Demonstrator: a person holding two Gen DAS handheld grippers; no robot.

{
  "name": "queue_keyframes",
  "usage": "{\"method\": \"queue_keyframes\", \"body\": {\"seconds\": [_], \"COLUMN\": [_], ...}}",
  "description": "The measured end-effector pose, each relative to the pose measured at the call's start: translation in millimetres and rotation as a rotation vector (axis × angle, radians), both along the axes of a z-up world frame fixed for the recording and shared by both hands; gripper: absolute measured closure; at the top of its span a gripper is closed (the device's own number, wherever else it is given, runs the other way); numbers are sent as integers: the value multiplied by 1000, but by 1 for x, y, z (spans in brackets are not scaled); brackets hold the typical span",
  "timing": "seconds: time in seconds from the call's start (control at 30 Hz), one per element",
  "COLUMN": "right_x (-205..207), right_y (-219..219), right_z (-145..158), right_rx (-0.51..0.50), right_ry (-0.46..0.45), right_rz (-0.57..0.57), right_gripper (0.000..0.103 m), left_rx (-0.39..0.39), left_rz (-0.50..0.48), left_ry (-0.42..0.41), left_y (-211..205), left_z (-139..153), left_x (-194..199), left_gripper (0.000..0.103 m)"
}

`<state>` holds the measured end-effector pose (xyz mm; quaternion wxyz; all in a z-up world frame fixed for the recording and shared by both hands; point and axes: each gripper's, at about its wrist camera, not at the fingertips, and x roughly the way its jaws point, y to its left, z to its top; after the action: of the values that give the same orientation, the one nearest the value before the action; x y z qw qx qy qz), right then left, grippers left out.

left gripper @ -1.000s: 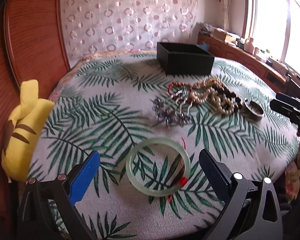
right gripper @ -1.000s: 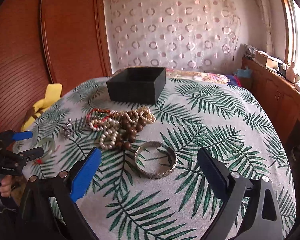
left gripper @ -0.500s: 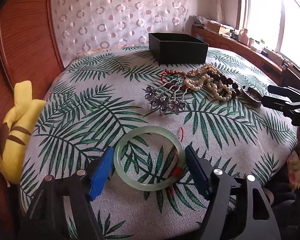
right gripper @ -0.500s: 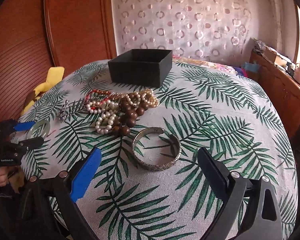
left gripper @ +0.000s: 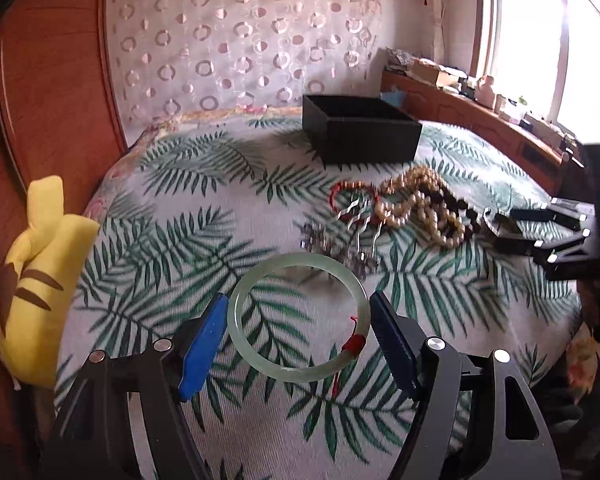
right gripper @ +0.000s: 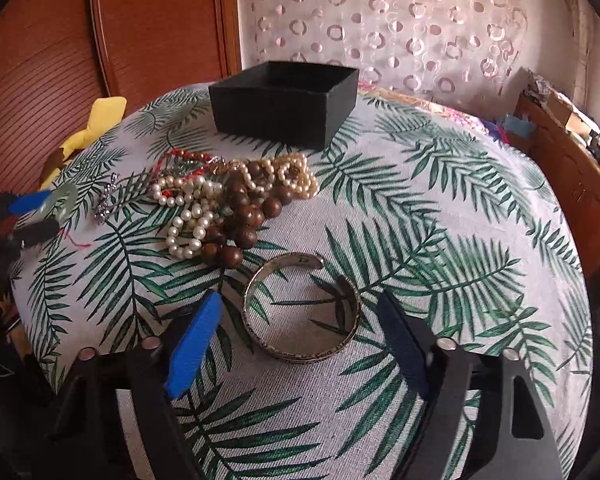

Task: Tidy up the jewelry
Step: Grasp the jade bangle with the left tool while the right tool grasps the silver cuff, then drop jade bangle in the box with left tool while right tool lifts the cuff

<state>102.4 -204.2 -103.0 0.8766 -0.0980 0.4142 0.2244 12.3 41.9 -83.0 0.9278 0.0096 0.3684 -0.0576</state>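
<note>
My left gripper (left gripper: 298, 320) is shut on a pale green jade bangle (left gripper: 240, 320) with a red thread, its pads touching both sides, the bangle raised off the leaf-print cloth. My right gripper (right gripper: 300, 320) is open, its fingers on either side of a silver cuff bracelet (right gripper: 352, 320) lying on the cloth, not touching it. A black open box (left gripper: 360, 136) stands at the far side; it also shows in the right wrist view (right gripper: 284, 100). A heap of pearl and wooden bead strings (right gripper: 224, 208) and a silver hairpin (left gripper: 340, 240) lie between.
The round table (right gripper: 460, 220) has a leaf-print cloth. A yellow plush toy (left gripper: 40, 272) sits at its left edge against a wooden panel. A wooden sideboard (left gripper: 480, 128) with clutter runs under the window on the right.
My left gripper has closed on the jade bangle and lifted it. My right gripper has moved forward and down, so its open fingers now flank the silver cuff.
</note>
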Motion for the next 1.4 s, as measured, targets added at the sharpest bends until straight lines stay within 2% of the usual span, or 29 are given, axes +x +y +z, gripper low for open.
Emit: {"method": "queue_keyframes", "body": {"seconds": [0.03, 0.07, 0.1, 0.27, 0.53, 0.87, 1.17, 1.4], "right_x": [0, -2, -3, 0, 11, 45, 80, 99], "right_y": [1, 2, 3, 1, -5, 2, 7, 6], "right_z": [-1, -1, 0, 2, 31, 65, 79, 76], "right_rx": [-6, -15, -27, -25, 20, 38, 70, 59], "right_ry": [0, -10, -21, -29, -109, -194, -209, -197], "right_rz": [1, 3, 6, 33, 39, 56, 53, 49], "right_gripper": [29, 38, 41, 41, 41, 41, 41, 41], "left_rx": [-2, -3, -5, -10, -6, -12, 3, 6], "left_rz": [-4, -7, -11, -41, -91, -130, -111, -112], "left_ry": [-6, -9, -11, -24, -70, -122, -117, -84], "left_y": [-1, -2, -4, -13, -32, -51, -55, -59], "left_z": [2, 4, 5, 12, 32, 61, 65, 57], "left_x": [2, 4, 6, 20, 51, 114, 167, 198], "left_gripper": [34, 34, 34, 34, 34, 34, 34, 34]}}
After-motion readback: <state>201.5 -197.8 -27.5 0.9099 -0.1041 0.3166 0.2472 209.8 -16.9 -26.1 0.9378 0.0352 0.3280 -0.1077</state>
